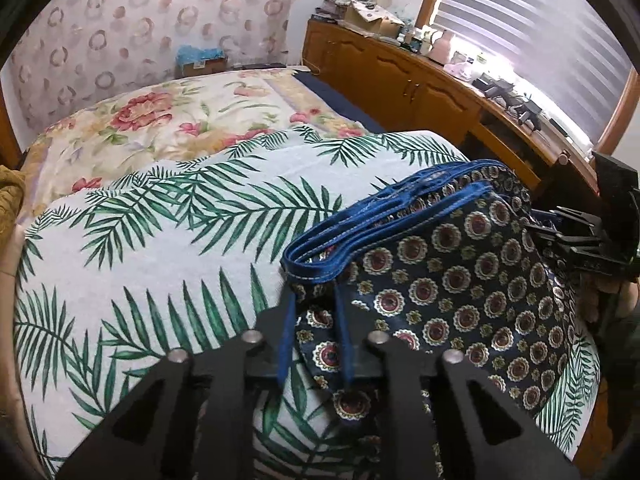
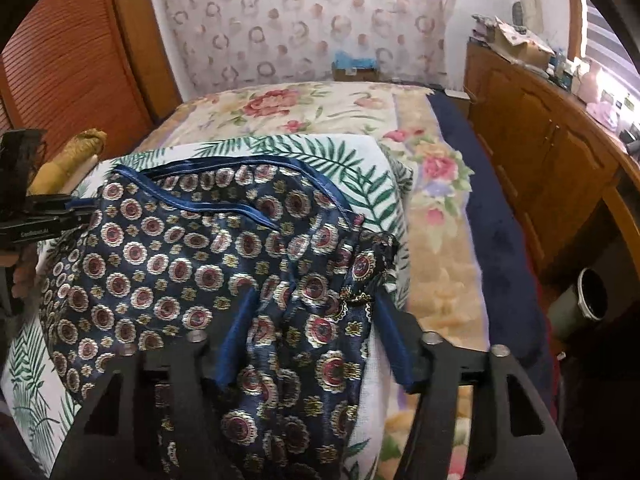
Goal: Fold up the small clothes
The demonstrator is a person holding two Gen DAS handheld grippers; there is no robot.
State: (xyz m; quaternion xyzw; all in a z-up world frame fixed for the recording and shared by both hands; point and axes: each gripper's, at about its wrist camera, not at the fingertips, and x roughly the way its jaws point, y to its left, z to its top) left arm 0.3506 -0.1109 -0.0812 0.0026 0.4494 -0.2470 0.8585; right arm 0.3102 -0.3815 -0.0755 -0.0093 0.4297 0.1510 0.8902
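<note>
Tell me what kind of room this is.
Most likely a home bedroom: a bed with a floral bedspread, patterned wallpaper behind it, and a cluttered wooden cabinet under a window with blinds.

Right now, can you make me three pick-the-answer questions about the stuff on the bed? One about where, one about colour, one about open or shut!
1. The medallion-print garment lies on:
A) a chair
B) the palm-leaf cloth
C) a table

2. Its edge trim is:
A) blue
B) yellow
C) pink

3. The right gripper is:
A) shut tight on nothing
B) open, with the garment between its fingers
C) holding a cup

Answers:
1 B, green palm leaves show all around the garment.
2 A, a blue band runs along its edge.
3 B, its two fingers stand wide apart over the fabric.
</note>
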